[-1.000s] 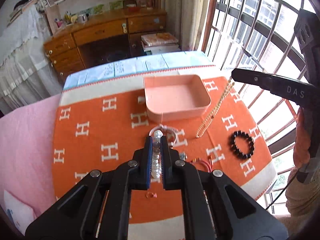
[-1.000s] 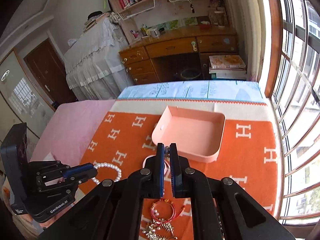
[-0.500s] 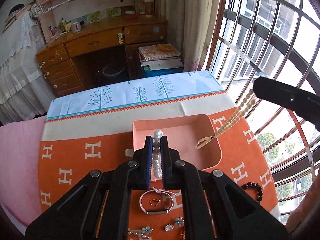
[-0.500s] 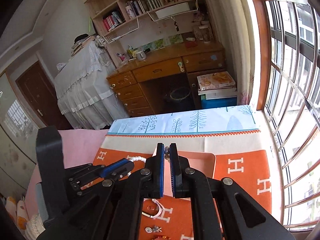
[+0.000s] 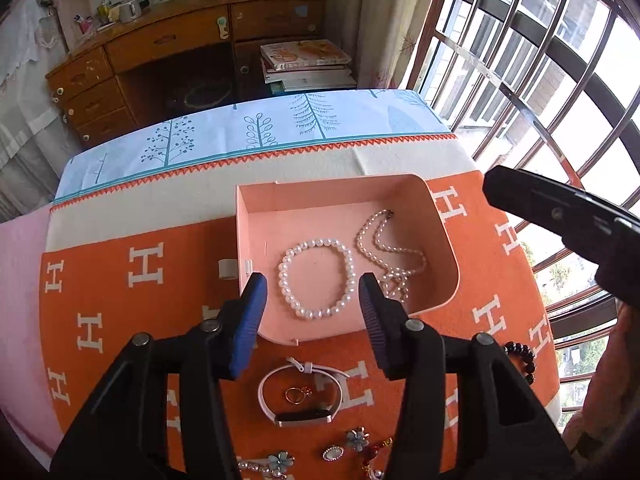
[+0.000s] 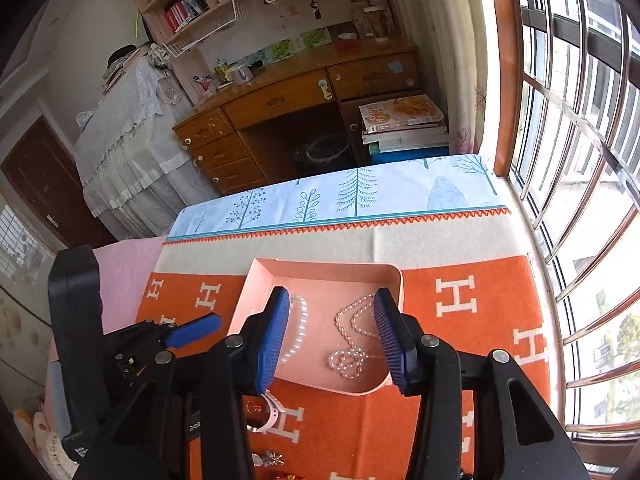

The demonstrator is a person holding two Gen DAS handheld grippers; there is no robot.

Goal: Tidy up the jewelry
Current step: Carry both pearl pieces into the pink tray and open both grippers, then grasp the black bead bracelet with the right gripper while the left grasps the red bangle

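A pink tray (image 5: pixel 440 236) (image 6: pixel 394 276) sits on the orange blanket. In it lie a white pearl bracelet (image 5: pixel 318 278) (image 6: pixel 298 336) and a fine pearl necklace (image 5: pixel 390 258) (image 6: pixel 352 340). My left gripper (image 5: pixel 312 298) hovers over the tray's near edge, jaws opening, nothing between the pads. My right gripper (image 6: pixel 330 332) hangs over the tray too, jaws opening and empty, the necklace lying below it. Each gripper shows in the other's view: the right one's finger (image 5: pixel 560 210), the left one's blue pad (image 6: pixel 192 330).
Nearer on the blanket lie a pink watch (image 5: pixel 298 394), a small ring (image 5: pixel 296 394), flower brooches (image 5: pixel 356 440) and a black bead bracelet (image 5: pixel 520 358). A barred window (image 6: pixel 580 160) runs along the right. A wooden desk (image 6: pixel 296 96) stands beyond the table.
Both grippers moved forward and down over the tray and opened. The pearl bracelet left my left jaws and the necklace left my right jaws; both now lie in the tray.
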